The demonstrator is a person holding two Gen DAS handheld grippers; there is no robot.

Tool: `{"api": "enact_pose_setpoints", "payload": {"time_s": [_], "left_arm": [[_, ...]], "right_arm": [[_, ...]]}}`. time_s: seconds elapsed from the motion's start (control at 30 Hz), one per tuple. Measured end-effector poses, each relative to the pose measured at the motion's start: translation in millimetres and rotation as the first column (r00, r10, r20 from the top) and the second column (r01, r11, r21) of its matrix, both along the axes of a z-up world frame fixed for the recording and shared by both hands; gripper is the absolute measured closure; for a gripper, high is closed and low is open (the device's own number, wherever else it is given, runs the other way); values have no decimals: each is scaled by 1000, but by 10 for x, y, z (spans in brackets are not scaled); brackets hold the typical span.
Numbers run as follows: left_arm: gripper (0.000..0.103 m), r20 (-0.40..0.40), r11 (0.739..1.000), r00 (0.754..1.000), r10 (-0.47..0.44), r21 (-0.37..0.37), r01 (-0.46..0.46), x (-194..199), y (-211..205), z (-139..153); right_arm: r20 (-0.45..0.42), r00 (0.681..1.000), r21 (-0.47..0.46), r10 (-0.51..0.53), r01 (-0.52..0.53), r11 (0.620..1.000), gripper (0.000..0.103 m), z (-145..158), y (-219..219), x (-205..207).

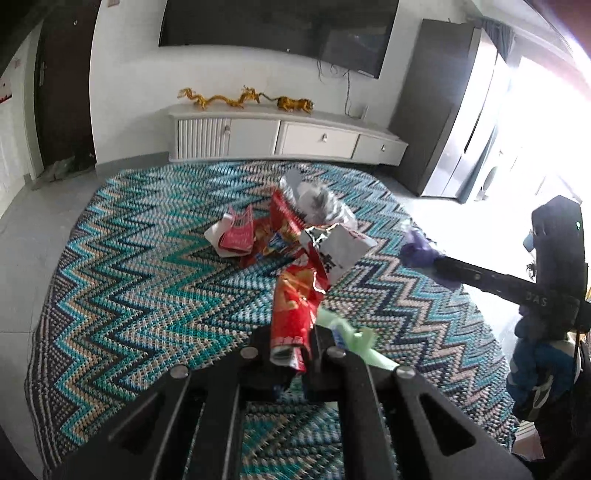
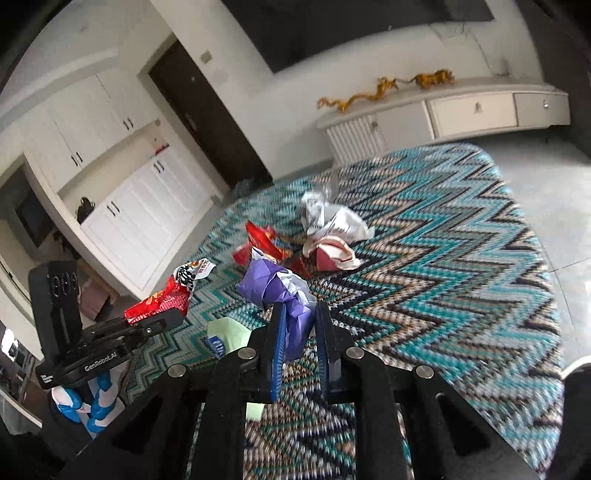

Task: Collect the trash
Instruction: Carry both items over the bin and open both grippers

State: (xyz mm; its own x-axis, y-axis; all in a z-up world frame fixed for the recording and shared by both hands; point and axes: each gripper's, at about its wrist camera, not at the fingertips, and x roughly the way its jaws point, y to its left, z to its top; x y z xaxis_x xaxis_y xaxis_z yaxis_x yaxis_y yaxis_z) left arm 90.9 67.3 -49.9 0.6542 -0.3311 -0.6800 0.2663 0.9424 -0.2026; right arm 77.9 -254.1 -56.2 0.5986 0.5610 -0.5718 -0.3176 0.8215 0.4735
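Note:
My left gripper (image 1: pixel 289 347) is shut on a red snack wrapper (image 1: pixel 295 306) with a white printed end, lifted above the zigzag rug (image 1: pixel 147 258); it appears again at the left of the right wrist view (image 2: pixel 162 302). My right gripper (image 2: pixel 299 332) is shut on a crumpled purple wrapper (image 2: pixel 269 288), seen from the left wrist view as a purple wad (image 1: pixel 417 251) at the fingertips. On the rug lie more wrappers: a red one (image 1: pixel 273 229), a pink and white one (image 1: pixel 236 236), a silver white one (image 2: pixel 328 218). A pale green wrapper (image 2: pixel 231 332) lies below the grippers.
A white low cabinet (image 1: pixel 288 136) with golden dragon figures (image 1: pixel 221 98) stands along the far wall under a dark TV (image 1: pixel 280 26). A dark door (image 2: pixel 207 122) and white cupboards (image 2: pixel 140 206) are at the left. Grey tiled floor (image 2: pixel 554 192) surrounds the rug.

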Motion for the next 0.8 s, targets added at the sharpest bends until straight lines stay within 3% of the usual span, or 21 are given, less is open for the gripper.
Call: {"api": "enact_pose_setpoints", "payload": {"time_s": [0.43, 0.8], "left_arm": [[97, 100, 994, 992, -82, 81, 74, -423, -694, 407], [96, 123, 950, 966, -228, 245, 193, -586, -1786, 482]], "right_arm": [[97, 979, 21, -178, 177, 984, 87, 343, -921, -887], [90, 905, 40, -417, 415, 909, 87, 239, -1966, -1453]]}}
